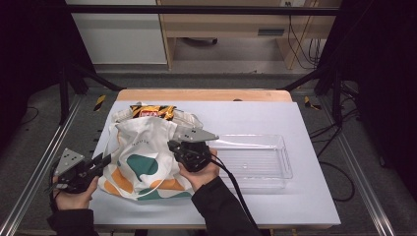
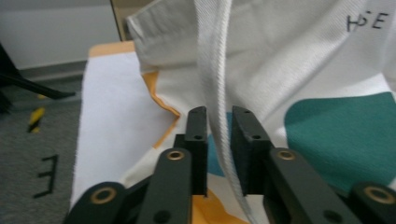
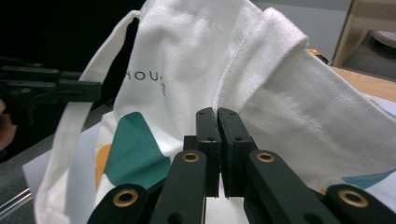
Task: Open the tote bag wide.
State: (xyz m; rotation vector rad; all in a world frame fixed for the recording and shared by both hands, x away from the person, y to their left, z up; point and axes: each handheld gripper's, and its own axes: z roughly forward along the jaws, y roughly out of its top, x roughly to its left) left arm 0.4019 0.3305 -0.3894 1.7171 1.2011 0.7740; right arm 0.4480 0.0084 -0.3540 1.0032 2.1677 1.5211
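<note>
A white cloth tote bag (image 1: 142,157) with teal and orange patches lies on the white table cover. A yellow and red snack bag (image 1: 152,112) sticks out at its far mouth. My left gripper (image 1: 107,158) is at the bag's left edge. In the left gripper view its jaws (image 2: 219,114) stand slightly apart, and the bag's white strap (image 2: 212,70) runs down between them. My right gripper (image 1: 171,146) is at the bag's right rim. In the right gripper view its jaws (image 3: 217,114) are shut and pinch the hem of the tote bag (image 3: 196,56), which is raised.
A clear plastic tray (image 1: 285,157) sits just right of my right hand. The table's wooden far edge (image 1: 204,94) lies beyond the bag. Metal rails run along both sides of the table, and dark frame posts stand behind it.
</note>
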